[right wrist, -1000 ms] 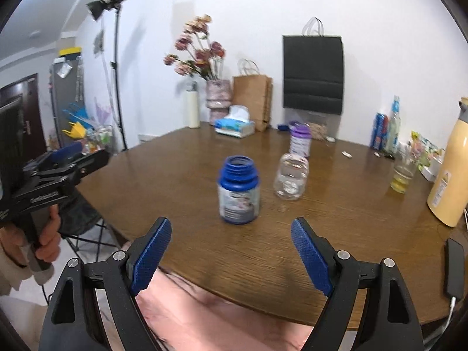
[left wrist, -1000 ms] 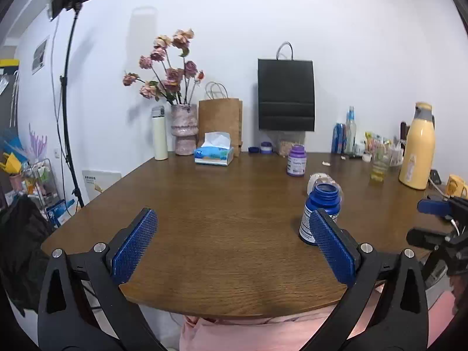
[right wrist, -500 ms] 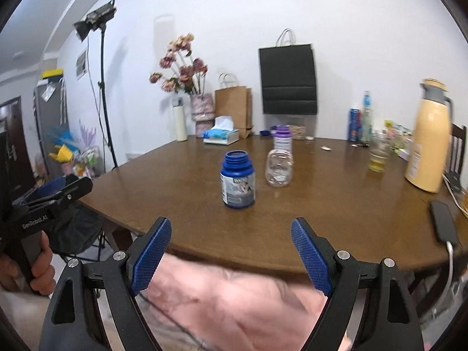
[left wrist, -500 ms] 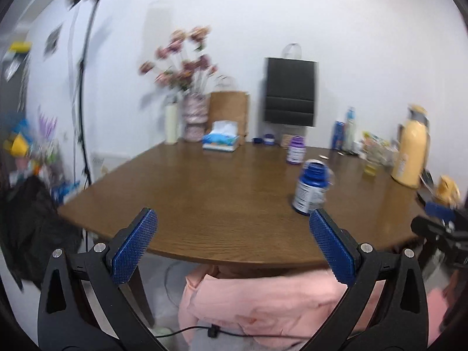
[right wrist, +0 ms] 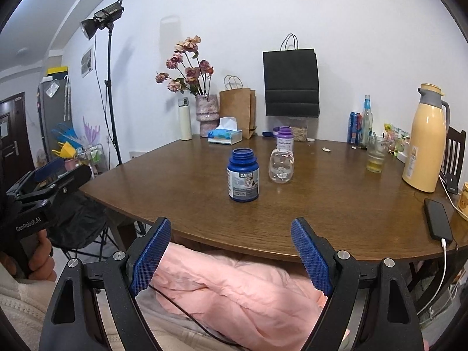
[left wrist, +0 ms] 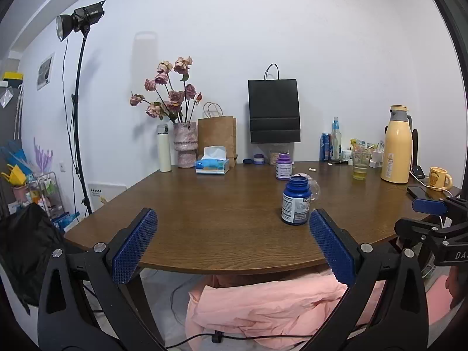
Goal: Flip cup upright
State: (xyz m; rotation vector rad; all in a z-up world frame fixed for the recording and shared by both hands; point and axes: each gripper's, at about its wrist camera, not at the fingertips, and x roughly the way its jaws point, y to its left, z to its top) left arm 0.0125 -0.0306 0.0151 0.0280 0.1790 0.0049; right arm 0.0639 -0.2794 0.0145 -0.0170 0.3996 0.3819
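A clear glass cup (right wrist: 281, 166) sits near the middle of the brown table (right wrist: 336, 204) and seems to stand mouth down. In the left wrist view the cup (left wrist: 315, 186) is mostly hidden behind a blue pill bottle (left wrist: 296, 200). That blue bottle (right wrist: 243, 175) stands just left of the cup. My right gripper (right wrist: 231, 225) is open, held off the table's front edge over pink cloth. My left gripper (left wrist: 232, 228) is open too, also short of the table edge. Nothing is between either pair of fingers.
A purple-capped bottle (right wrist: 285, 137) stands behind the cup. A yellow thermos (right wrist: 424, 137), a glass of yellow liquid (right wrist: 376, 155) and a charging phone (right wrist: 438, 219) occupy the right side. A tissue box (right wrist: 225, 135), vase (right wrist: 207, 114) and paper bags line the back. A light stand (right wrist: 109, 87) rises at the left.
Both grippers have drawn back from over the table to beyond its front edge, so the bottle and cup look farther away. Both stay open.
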